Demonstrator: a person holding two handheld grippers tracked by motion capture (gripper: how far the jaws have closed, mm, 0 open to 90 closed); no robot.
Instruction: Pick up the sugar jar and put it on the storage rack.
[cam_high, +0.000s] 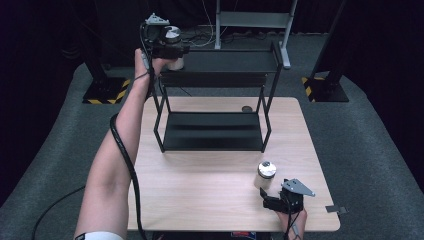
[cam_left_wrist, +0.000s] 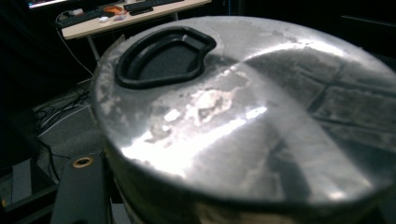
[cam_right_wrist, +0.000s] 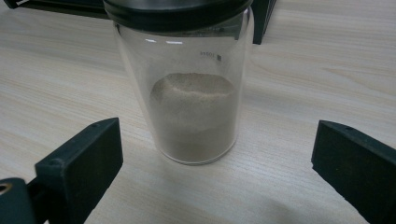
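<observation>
Jars are what we handle here: our left gripper (cam_high: 167, 50) is clamped on a steel-lidded jar (cam_high: 173, 37) at the left end of the black rack's (cam_high: 220, 80) top shelf, while our right gripper (cam_right_wrist: 210, 172) stands wide open and empty, its jaws either side of a glass jar (cam_right_wrist: 191, 93) of powder on the table (cam_high: 210, 195). For a clean grasp, we judge, we should advance squarely, centre the glass, then close gently on its lower body.
</observation>
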